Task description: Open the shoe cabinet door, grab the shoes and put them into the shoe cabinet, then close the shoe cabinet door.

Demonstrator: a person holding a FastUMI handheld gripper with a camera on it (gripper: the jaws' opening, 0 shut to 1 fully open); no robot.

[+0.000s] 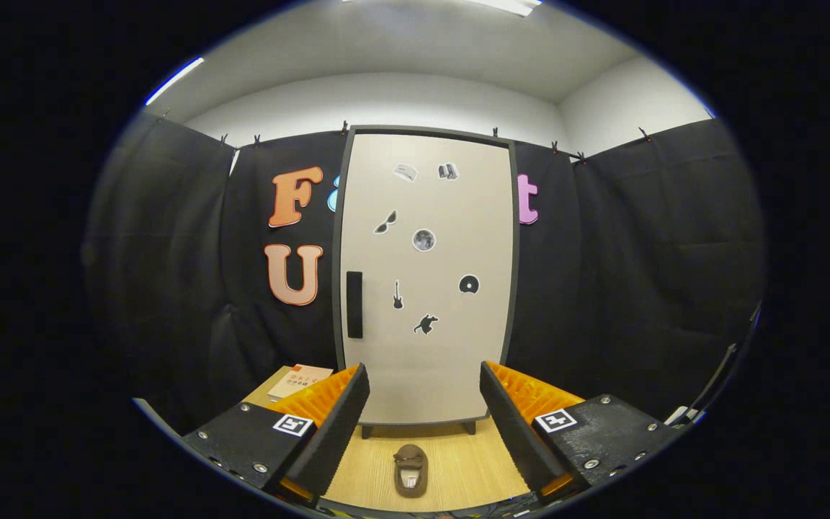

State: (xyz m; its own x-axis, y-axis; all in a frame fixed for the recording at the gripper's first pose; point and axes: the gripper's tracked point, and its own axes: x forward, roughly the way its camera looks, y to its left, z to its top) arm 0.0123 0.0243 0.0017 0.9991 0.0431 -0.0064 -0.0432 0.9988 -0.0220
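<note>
From the gripper view I have the gripper (424, 425) spread wide with nothing between its fingers. Straight ahead, beyond the fingers, stands the shoe cabinet (426, 274) with its door shut; the dark handle (354, 305) sits on the door's left edge, about halfway up. One shoe (411, 470) lies on the wooden floor (458, 461) between my fingers, nearer than the cabinet's feet. As I judge it, nothing is done yet: the door is to be opened, the shoe lifted and placed inside, the door closed. To the far left, beside the cabinet, a book (300, 380) rests on the floor, clear of the handle. The shoe lies near the door's foot, so the door may sweep close to it.
</note>
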